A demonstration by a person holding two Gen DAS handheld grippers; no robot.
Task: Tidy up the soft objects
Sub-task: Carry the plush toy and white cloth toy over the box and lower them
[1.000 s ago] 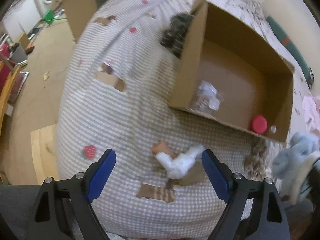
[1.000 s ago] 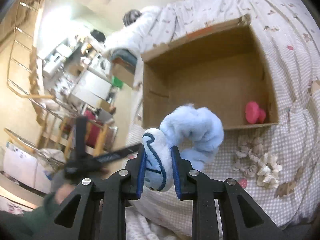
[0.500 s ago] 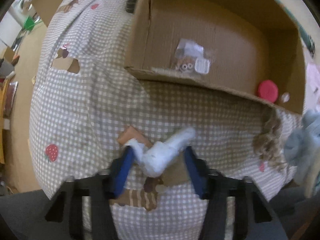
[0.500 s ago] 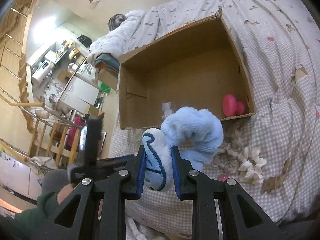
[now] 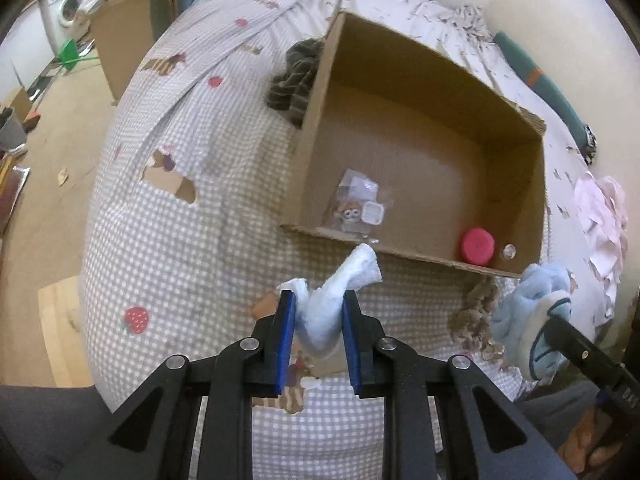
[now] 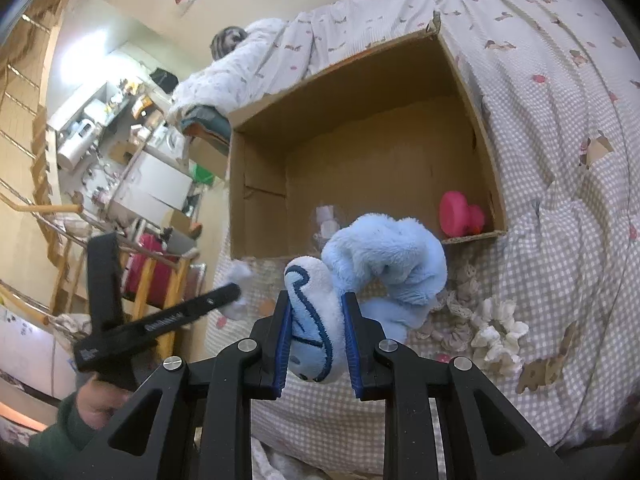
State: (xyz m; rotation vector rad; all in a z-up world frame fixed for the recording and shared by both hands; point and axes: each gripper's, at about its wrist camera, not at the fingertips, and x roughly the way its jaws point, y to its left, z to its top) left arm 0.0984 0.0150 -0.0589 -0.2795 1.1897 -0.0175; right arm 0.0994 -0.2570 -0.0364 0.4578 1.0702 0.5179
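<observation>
Black left claw (image 5: 319, 334), blue pads (image 5: 285, 340), silver screws; green sleeve (image 6: 60, 436).

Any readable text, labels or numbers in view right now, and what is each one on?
White lettering on the black bar of the left gripper, seen from the right wrist camera: too blurred to read.
White lettering on the black bar of the right gripper, seen from the left wrist camera: partly cut off, not legible.
Clear packet in the cardboard box: a label shows, print too small to read.
Nothing else carries text.
</observation>
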